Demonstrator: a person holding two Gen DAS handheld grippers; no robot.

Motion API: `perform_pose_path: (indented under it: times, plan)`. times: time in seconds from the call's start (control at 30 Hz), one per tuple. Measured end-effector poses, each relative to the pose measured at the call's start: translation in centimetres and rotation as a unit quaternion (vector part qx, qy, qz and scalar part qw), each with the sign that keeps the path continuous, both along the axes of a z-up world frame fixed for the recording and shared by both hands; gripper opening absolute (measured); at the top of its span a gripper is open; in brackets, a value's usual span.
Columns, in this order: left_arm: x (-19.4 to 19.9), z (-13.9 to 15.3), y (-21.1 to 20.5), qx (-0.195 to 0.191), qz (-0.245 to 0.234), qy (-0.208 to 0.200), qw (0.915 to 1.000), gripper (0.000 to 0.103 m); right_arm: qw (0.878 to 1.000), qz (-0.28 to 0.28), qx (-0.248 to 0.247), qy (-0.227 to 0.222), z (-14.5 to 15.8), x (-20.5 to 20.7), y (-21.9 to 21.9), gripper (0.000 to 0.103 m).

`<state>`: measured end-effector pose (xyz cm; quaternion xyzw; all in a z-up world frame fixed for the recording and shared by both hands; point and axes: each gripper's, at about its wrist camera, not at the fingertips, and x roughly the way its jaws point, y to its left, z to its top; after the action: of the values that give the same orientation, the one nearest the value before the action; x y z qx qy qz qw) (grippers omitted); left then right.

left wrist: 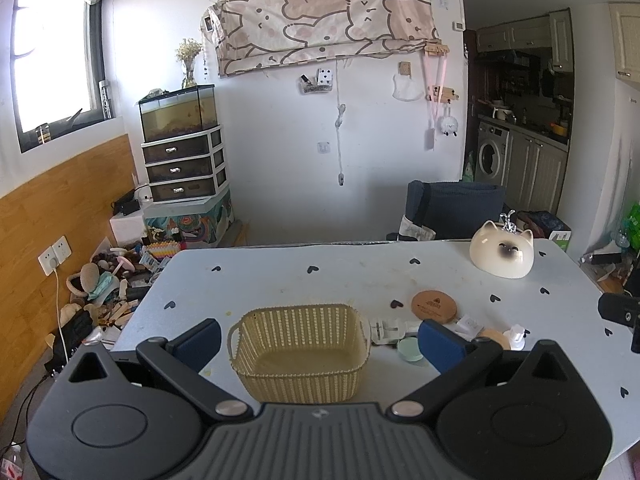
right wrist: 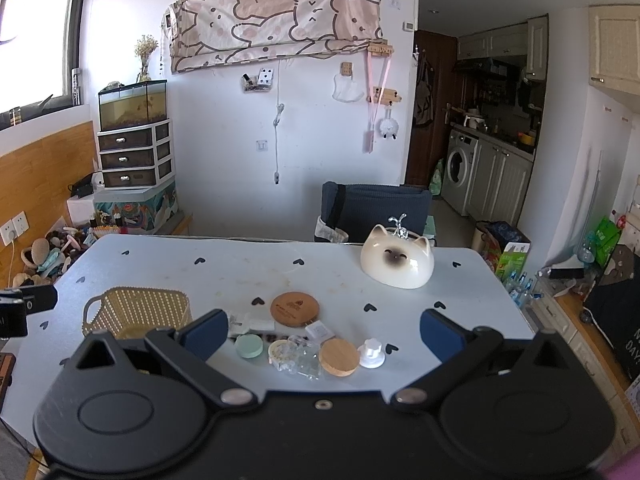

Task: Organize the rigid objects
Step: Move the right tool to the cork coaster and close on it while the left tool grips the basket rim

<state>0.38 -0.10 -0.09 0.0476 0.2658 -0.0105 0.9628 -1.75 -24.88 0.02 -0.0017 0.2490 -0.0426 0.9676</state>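
**A:** ok so we've got the wicker basket [left wrist: 299, 354] sitting dead center in the lower half of the left wrist view, right between our left gripper [left wrist: 320, 344] fingers. As far as we can see, nothing's in it, just the bare bottom. The left gripper is spread wide and holding nothing; the basket sits in the gap but the blue pads don't look like they're touching it.

**B:** yep, and from the right wrist view the same basket [right wrist: 138, 312] is off at the middle left, partly behind our left finger there. Our right gripper [right wrist: 324, 336] is wide open too, nothing in it. The little pile of stuff sits between its fingers, low center of frame: a mint green round lid [right wrist: 249, 346], a cream roll of tape [right wrist: 281, 352], some clear plastic bits [right wrist: 302, 360], a wooden lid [right wrist: 339, 357] and a white knob thing [right wrist: 371, 353].

**A:** plus the round cork coaster [right wrist: 295, 309] just above that pile, with white plug pieces [right wrist: 252, 325] to its left. All of it is on the table [right wrist: 460, 300], outside the basket.

**B:** and the cat-face bowl [right wrist: 397, 260] is flipped upside down in the upper right part of the table, well apart from everything else. We can't tell what's under it.
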Motion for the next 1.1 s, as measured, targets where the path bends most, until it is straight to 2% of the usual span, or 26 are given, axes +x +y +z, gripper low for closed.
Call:
perform_pose_path:
  times: [0.13, 0.27, 0.57, 1.1]
  plan:
    - [0.8, -0.2, -0.5, 0.009, 0.008, -0.007, 0.9999, 0.103, 1.0, 0.004, -0.001, -0.001, -0.1, 0.3, -0.1, 0.103]
    - [3.4, -0.7, -0.9, 0.016, 0.025, -0.01, 0.9995, 0.103, 1.0, 0.013, -0.001, -0.003, -0.4, 0.3, -0.7, 0.103]
    - [7.0, -1.8, 0.9, 0.016, 0.069, -0.002, 0.9975, 0.103, 1.0, 0.027, -0.011, -0.001, -0.8, 5.0, -2.3, 0.103]
    - [14.4, -8.1, 3.5, 0.004, 0.123, 0.074, 0.9897, 0.103, 0.998, 0.043, -0.041, 0.013, -3.4, 14.6, -4.3, 0.103]
